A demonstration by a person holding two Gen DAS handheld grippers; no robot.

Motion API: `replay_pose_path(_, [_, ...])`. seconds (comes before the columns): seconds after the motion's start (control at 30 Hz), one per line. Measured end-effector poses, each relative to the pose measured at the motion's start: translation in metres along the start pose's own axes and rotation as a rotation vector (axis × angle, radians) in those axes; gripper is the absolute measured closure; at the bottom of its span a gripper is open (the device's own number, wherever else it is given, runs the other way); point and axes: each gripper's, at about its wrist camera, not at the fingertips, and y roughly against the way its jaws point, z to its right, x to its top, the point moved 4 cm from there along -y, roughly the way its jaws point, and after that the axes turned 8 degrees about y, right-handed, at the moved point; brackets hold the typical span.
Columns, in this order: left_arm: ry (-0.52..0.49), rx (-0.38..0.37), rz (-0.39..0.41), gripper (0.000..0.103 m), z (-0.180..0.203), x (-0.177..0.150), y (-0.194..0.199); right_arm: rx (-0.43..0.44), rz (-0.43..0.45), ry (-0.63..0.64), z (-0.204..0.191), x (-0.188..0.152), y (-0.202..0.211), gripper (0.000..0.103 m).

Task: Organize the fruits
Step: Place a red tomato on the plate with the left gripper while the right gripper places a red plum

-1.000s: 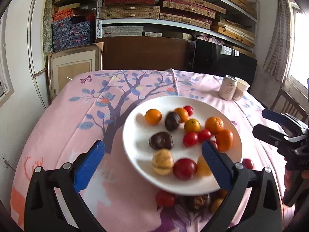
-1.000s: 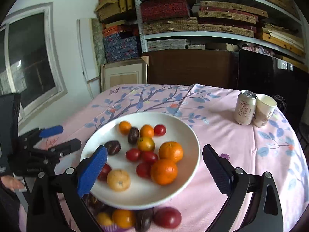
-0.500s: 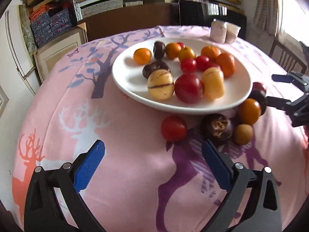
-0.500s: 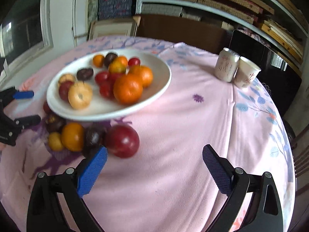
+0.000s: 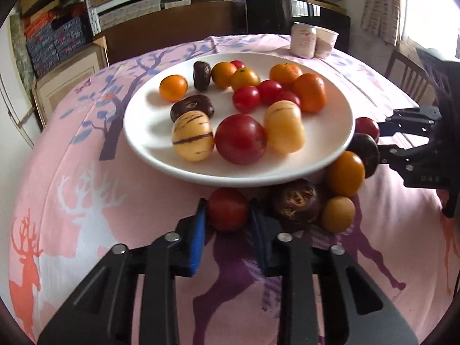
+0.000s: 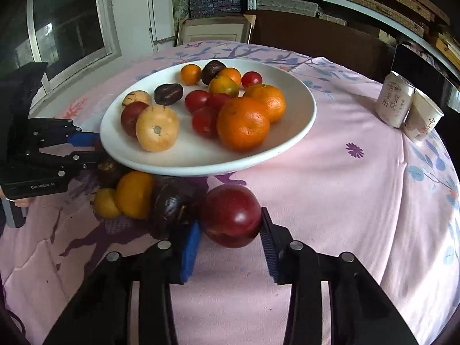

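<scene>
A white plate (image 5: pixel 143 132) holds several oranges, tomatoes, dark fruits and pale melons; it also shows in the right wrist view (image 6: pixel 299 120). Loose fruit lies on the cloth by its near rim. My left gripper (image 5: pixel 228 218) is shut on a small red tomato (image 5: pixel 228 208) on the cloth. My right gripper (image 6: pixel 230 230) is shut on a large dark red plum (image 6: pixel 231 215) on the cloth. A dark fruit (image 6: pixel 169 207), an orange (image 6: pixel 134 194) and a small yellow fruit (image 6: pixel 105 203) lie beside the plum. Each gripper shows in the other's view, the left one (image 6: pixel 83 151) and the right one (image 5: pixel 382 138).
A drink can (image 6: pixel 395 102) and a paper cup (image 6: pixel 422 119) stand at the table's far right. The round table has a pink printed cloth (image 6: pixel 345 201). Shelves with boxes stand behind; a chair (image 5: pixel 411 77) is at the right.
Both grippers dropped to the cloth and moved in on the loose fruit. The left shut on the small tomato, the right shut on the dark red plum.
</scene>
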Motion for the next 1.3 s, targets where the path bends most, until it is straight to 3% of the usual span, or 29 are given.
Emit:
replay_pose_path(0.1, [-0.016, -0.025, 0.028, 0.076, 0.006, -0.003, 0.013, -0.032, 0.019, -0.002, -0.005, -0.001, 0.008, 0.063])
replay_pose_path(0.2, [0.035, -0.091, 0.083, 0.076, 0.005, 0.0, 0.035, -0.079, 0.058, -0.019, -0.004, -0.002, 0.028, 0.063])
replay_pose_path(0.3, [0.048, -0.093, 0.148, 0.076, 0.004, 0.009, 0.053, -0.105, 0.119, -0.07, 0.001, 0.005, 0.051, 0.063])
replay_pose_path(0.4, [0.088, -0.117, 0.168, 0.076, 0.003, 0.022, 0.061, -0.106, 0.176, -0.116, 0.006, 0.015, 0.066, 0.063])
replay_pose_path(0.5, [0.115, -0.124, 0.195, 0.076, 0.002, 0.041, 0.06, -0.164, 0.237, -0.162, 0.014, 0.033, 0.07, 0.063])
replay_pose_path(0.67, [0.16, -0.046, 0.18, 0.076, -0.008, 0.076, 0.032, -0.02, 0.291, -0.231, 0.015, 0.071, 0.046, 0.063])
replay_pose_path(0.77, [0.22, -0.118, 0.153, 0.076, -0.014, 0.087, 0.018, -0.02, 0.292, -0.197, 0.013, 0.086, 0.031, 0.063])
replay_pose_path(0.87, [0.216, -0.12, 0.164, 0.076, -0.014, 0.094, 0.013, 0.023, 0.298, -0.176, 0.013, 0.093, 0.019, 0.062])
replay_pose_path(0.9, [0.215, -0.122, 0.174, 0.074, -0.013, 0.096, 0.013, 0.034, 0.3, -0.164, 0.012, 0.094, 0.016, 0.059])
replay_pose_path(0.93, [0.227, -0.127, 0.191, 0.064, -0.013, 0.098, 0.014, 0.041, 0.302, -0.144, 0.01, 0.094, 0.013, 0.052])
replay_pose_path(0.97, [0.247, -0.124, 0.201, 0.035, -0.013, 0.097, 0.014, 0.018, 0.31, -0.129, 0.011, 0.092, 0.014, 0.025])
replay_pose_path(1.0, [0.286, -0.077, 0.21, 0.008, -0.018, 0.096, 0.014, -0.015, 0.332, -0.132, 0.014, 0.088, 0.018, 0.005])
replay_pose_path(1.1, [0.365, -0.093, 0.245, 0.004, -0.032, 0.088, 0.02, -0.055, 0.378, -0.146, 0.024, 0.075, 0.037, 0.003])
replay_pose_path(1.2, [0.421, -0.118, 0.236, 0.004, -0.044, 0.075, 0.028, -0.071, 0.345, -0.178, 0.03, 0.062, 0.055, 0.003])
replay_pose_path(1.3, [0.386, -0.087, 0.211, 0.004, -0.043, 0.06, 0.037, -0.12, 0.257, -0.153, 0.027, 0.043, 0.059, 0.003])
